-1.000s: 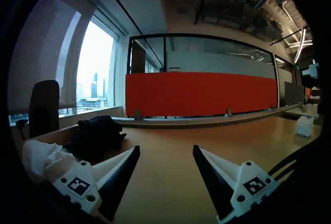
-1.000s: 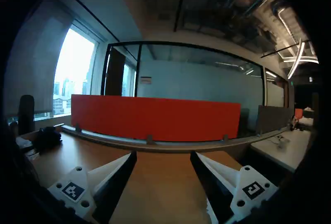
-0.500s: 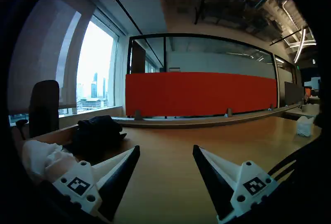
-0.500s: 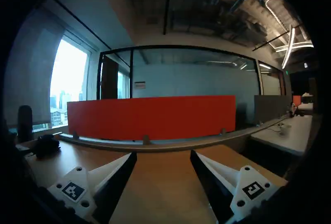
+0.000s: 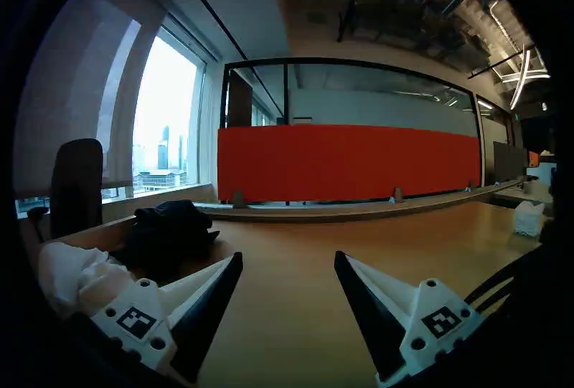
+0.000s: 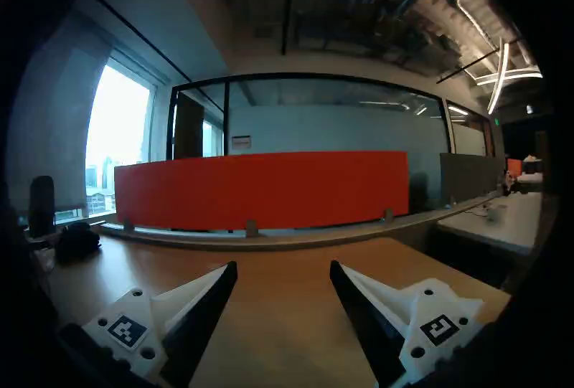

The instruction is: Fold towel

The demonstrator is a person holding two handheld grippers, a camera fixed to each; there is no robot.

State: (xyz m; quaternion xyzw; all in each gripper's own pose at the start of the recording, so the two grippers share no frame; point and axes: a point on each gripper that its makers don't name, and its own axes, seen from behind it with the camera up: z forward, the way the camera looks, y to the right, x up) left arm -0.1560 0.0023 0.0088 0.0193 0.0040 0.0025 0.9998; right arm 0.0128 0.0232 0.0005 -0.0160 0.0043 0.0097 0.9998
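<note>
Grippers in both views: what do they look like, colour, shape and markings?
The left gripper and right gripper match: white wedge-shaped fingers tapering to points, black inner faces, a square black-and-white marker and small round holes on each base. Dark cables curve beside the left gripper.

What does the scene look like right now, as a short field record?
left gripper: jaws open, empty, over the light wooden desk
right gripper: jaws open, empty, over the same desk
crumpled white cloth: on desk, left of left gripper, not folded
crumpled black cloth: just behind the white one; contact unclear
red divider panel: along desk's far edge
</note>
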